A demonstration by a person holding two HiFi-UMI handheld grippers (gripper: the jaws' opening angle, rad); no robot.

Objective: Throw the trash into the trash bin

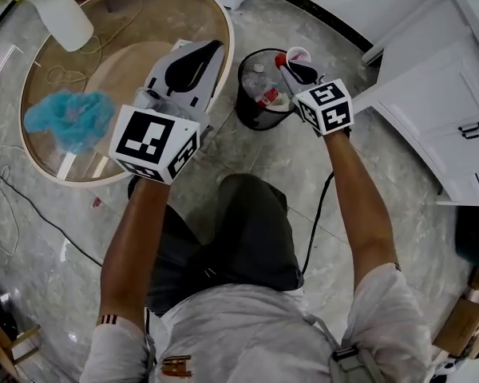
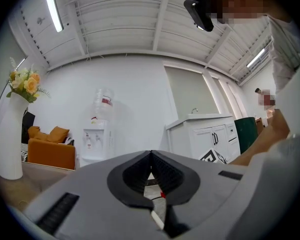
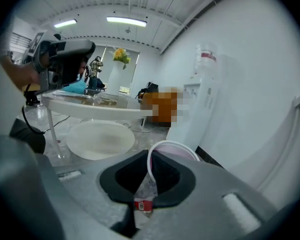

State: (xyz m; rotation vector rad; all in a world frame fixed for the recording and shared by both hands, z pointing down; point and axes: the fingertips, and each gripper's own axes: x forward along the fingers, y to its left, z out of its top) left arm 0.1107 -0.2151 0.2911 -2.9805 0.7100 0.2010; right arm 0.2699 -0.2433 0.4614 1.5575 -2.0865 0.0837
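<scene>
My right gripper (image 1: 292,65) is shut on the rim of a white paper cup (image 1: 298,53) and holds it over the far edge of the black trash bin (image 1: 242,82). The bin stands on the floor and has a plastic bottle (image 1: 265,96) with a red label inside. In the right gripper view the cup's rim (image 3: 172,149) is pinched between the jaws, and the bottle's label (image 3: 144,204) shows below through the gap. My left gripper (image 1: 214,47) is shut and empty, hovering beside the table's edge, left of the bin. Its jaws meet (image 2: 151,155) with nothing between them.
A round glass table (image 1: 222,24) sits to the left, carrying a blue fluffy cloth (image 1: 68,118) and a white vase (image 1: 60,14). White cabinets (image 1: 455,110) stand on the right. A cable (image 1: 315,222) trails on the floor near the person's legs. A water dispenser (image 2: 97,134) stands by the far wall.
</scene>
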